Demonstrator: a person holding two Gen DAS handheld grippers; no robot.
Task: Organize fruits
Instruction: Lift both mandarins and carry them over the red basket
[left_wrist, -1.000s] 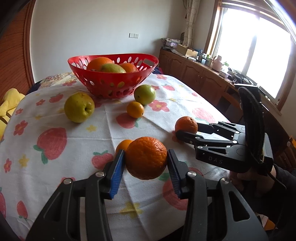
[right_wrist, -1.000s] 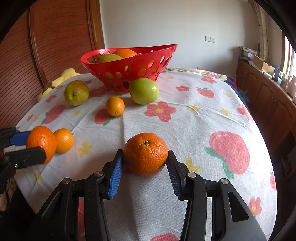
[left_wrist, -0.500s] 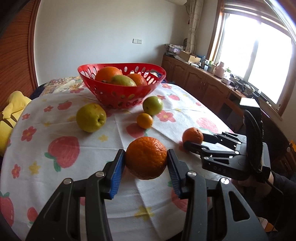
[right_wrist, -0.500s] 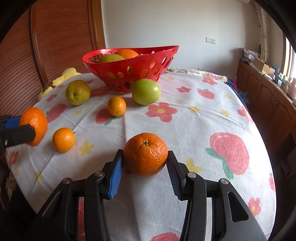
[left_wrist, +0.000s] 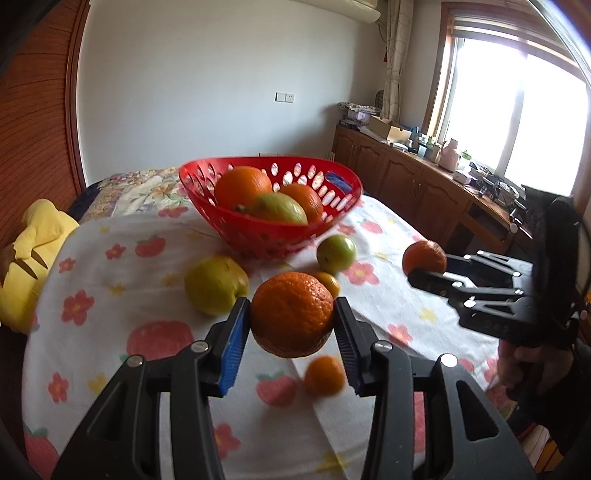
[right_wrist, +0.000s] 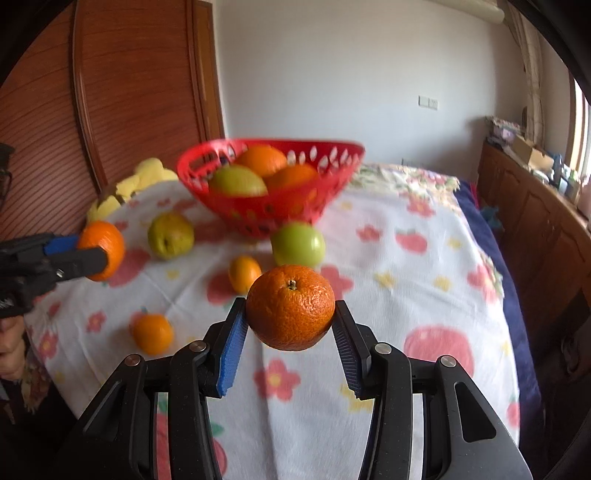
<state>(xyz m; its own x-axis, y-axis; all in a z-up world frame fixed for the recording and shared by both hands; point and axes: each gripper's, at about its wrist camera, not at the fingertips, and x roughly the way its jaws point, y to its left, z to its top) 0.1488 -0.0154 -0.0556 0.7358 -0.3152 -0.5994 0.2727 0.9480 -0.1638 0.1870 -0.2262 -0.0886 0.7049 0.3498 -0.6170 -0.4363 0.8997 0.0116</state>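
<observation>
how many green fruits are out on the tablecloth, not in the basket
2: a yellow-green apple left of the red basket, and a rounder green fruit just in front of it. The basket could hide more behind it.

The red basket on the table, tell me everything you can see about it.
The red basket is a glossy, plastic-looking bowl with sloping walls pierced by oval holes and an uneven rim that rises on one side. It stands upright at the far end of the table on the flowered tablecloth. Inside lie two oranges and a yellow-green fruit. A green apple lies close to its base; neither gripper touches it.
</observation>
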